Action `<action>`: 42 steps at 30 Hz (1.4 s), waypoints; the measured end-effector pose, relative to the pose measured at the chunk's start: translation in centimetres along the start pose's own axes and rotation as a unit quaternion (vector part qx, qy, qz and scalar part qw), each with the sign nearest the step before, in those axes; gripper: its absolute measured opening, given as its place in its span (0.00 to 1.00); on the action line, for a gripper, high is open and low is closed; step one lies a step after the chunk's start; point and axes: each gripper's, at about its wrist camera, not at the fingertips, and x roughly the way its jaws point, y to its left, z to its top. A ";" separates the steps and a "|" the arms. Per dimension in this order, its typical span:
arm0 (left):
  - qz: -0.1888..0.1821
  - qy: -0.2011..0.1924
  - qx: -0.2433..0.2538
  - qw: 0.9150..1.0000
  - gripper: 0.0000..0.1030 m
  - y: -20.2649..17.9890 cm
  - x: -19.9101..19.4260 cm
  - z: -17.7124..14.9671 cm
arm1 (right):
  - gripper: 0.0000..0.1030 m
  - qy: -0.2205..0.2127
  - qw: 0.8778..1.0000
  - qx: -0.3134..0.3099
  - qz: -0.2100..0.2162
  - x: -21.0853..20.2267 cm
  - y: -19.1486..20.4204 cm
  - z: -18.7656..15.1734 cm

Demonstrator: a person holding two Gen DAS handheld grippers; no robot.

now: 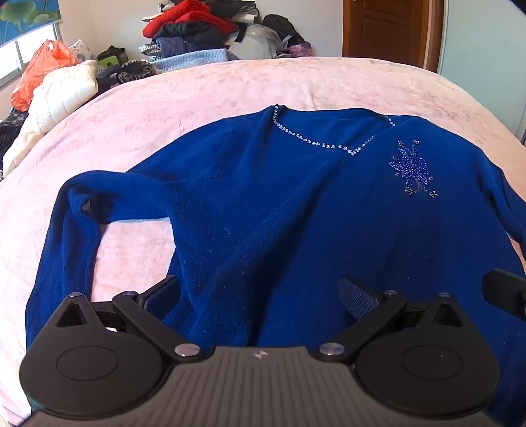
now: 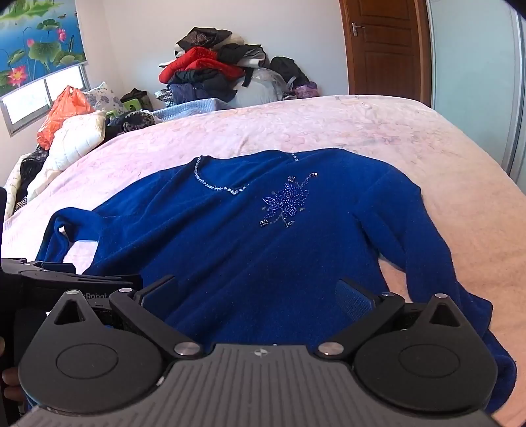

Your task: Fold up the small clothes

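Observation:
A royal-blue sweater [image 1: 279, 210] [image 2: 250, 243] lies face up and spread flat on the pink bed cover, its beaded V-neck pointing away from me. A beaded flower motif [image 1: 411, 170] [image 2: 286, 203] sits on its chest. One sleeve [image 1: 65, 230] bends down along the left, the other sleeve [image 2: 437, 249] runs down the right. My left gripper [image 1: 263, 295] hovers over the hem area on the left half, jaws wide open, nothing between them. My right gripper [image 2: 259, 295] hovers over the hem further right, also open and empty. The left gripper's body [image 2: 49, 279] shows at the right wrist view's left edge.
The pink bed cover [image 1: 296, 85] [image 2: 361, 131] has bare room beyond the collar and to the right. A clothes pile [image 1: 210, 29] [image 2: 213, 72] stands behind the bed. A white quilted pillow [image 1: 59, 95] and an orange bag [image 2: 62, 111] lie at the left. A wooden door [image 2: 384, 46] is at the back right.

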 end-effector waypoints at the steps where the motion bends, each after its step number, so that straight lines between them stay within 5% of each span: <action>1: -0.002 0.010 -0.002 1.000 1.00 0.1 0.1 0.1 | 1.00 -0.001 1.000 0.001 0.001 0.0 -0.1 0.0; 24: 0.009 0.026 0.015 0.999 1.00 -0.5 0.8 0.1 | 1.00 0.010 1.000 -0.013 0.002 0.1 0.3 -0.4; 42: -0.020 -0.026 0.025 0.999 1.00 -0.7 -0.4 0.0 | 1.00 -0.009 1.000 -0.028 -0.001 -0.2 0.1 -0.7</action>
